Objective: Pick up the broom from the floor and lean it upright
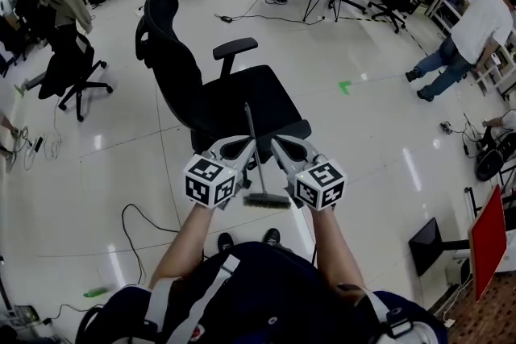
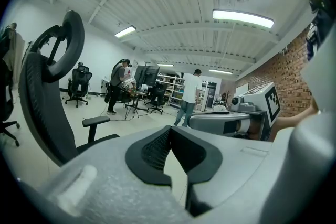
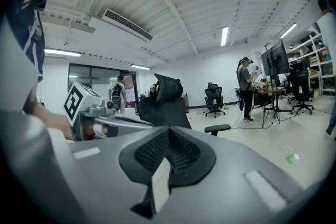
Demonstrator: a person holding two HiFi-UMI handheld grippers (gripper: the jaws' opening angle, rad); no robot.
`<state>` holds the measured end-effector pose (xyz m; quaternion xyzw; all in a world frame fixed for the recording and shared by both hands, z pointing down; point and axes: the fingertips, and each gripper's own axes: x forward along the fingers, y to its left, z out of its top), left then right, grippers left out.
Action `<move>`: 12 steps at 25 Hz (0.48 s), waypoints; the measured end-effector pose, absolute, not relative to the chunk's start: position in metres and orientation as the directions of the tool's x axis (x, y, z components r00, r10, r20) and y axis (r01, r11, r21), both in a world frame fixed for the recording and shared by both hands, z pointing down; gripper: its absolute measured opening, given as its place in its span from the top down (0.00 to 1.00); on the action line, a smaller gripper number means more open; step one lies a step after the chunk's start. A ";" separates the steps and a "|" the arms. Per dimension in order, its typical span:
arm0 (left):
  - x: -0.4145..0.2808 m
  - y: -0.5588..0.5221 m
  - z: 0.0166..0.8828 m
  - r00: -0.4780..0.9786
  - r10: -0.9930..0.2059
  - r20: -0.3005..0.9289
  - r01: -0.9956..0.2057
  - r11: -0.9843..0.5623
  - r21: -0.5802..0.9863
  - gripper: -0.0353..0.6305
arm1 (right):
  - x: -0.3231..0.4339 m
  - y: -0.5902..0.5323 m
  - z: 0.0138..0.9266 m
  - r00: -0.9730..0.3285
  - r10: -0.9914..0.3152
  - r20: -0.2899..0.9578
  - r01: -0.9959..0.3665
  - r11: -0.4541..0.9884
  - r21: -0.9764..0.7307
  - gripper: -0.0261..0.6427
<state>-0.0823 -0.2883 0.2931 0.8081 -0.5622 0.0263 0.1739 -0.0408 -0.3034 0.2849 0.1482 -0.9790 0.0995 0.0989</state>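
Nearby, office chair (image 1: 242,97) stands behind broom (image 1: 266,201).

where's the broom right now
In the head view the broom stands centre between the left gripper and right gripper, its handle in front of the black chair.

The left gripper (image 1: 247,146) tip overlaps the broom (image 1: 266,201) handle; whether they touch cannot be told from above
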 end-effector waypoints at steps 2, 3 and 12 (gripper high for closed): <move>-0.084 -0.289 0.294 0.363 -0.900 0.243 -0.920 -0.303 0.250 0.94 | -0.041 -0.305 0.283 -0.937 -0.272 0.220 -0.310 0.937 -0.160 0.96; -0.085 -0.289 0.294 0.361 -0.900 0.245 -0.920 -0.302 0.250 0.94 | -0.041 -0.305 0.282 -0.937 -0.273 0.216 -0.310 0.937 -0.159 0.96; -0.084 -0.290 0.295 0.358 -0.899 0.252 -0.922 -0.297 0.249 0.94 | -0.041 -0.304 0.275 -0.943 -0.274 0.190 -0.304 0.941 -0.150 0.96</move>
